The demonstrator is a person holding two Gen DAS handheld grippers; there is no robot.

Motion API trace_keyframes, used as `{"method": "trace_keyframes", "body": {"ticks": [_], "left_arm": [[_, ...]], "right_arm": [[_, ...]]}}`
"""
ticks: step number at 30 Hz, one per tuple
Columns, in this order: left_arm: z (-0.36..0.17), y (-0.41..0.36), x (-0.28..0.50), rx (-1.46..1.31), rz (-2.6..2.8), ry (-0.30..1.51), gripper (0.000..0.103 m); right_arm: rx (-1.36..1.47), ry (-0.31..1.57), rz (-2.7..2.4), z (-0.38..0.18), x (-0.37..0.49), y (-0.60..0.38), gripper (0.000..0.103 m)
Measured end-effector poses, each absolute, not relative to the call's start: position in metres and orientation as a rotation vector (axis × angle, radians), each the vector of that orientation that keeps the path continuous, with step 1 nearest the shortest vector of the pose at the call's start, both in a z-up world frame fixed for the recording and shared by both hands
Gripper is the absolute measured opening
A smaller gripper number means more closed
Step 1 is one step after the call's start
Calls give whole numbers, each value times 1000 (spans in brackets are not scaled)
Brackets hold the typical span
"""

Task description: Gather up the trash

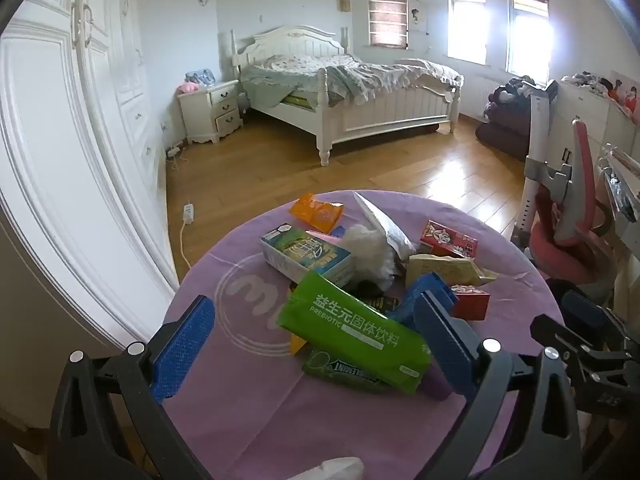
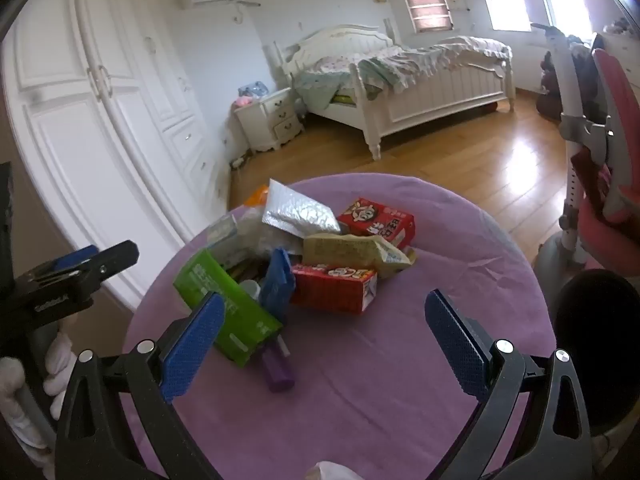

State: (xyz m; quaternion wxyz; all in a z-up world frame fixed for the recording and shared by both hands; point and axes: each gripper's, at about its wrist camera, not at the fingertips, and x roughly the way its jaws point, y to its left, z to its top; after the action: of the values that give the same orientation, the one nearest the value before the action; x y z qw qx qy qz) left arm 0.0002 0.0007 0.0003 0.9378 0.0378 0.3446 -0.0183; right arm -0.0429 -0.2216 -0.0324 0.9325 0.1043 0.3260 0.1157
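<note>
A pile of trash lies on a round purple-covered table [image 1: 248,392] [image 2: 380,380]. It holds a green prebiotic packet [image 1: 352,332] [image 2: 224,312], a dark green wrapper [image 1: 340,372], a white-green carton [image 1: 308,258], an orange packet [image 1: 316,210], a silver pouch [image 1: 384,224] [image 2: 300,214], red boxes [image 1: 450,240] [image 2: 334,288] [image 2: 376,220], a beige wrapper [image 1: 444,270] [image 2: 356,254], a blue bag [image 2: 278,284] and a purple tube [image 2: 276,372]. My left gripper [image 1: 316,348] is open, its jaws either side of the green packet. My right gripper [image 2: 324,348] is open and empty above bare cloth, near the purple tube.
A white wardrobe [image 1: 60,140] stands at the left. A bed [image 1: 352,92], a nightstand [image 1: 212,110] and wooden floor [image 1: 260,172] lie beyond. A pink chair [image 2: 608,184] stands at the right. A dark round bin [image 2: 596,352] sits by the table's right edge.
</note>
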Motion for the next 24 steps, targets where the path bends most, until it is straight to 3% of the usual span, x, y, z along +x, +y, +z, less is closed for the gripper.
{"method": "trace_keyframes", "body": {"ticks": [14, 24], "left_arm": [[4, 1, -13, 62, -65, 709, 98], [-20, 25, 1, -80, -41, 690, 98]], "right_arm": [[236, 677, 224, -33, -41, -230, 99], [260, 708, 181, -35, -35, -242, 99]]}}
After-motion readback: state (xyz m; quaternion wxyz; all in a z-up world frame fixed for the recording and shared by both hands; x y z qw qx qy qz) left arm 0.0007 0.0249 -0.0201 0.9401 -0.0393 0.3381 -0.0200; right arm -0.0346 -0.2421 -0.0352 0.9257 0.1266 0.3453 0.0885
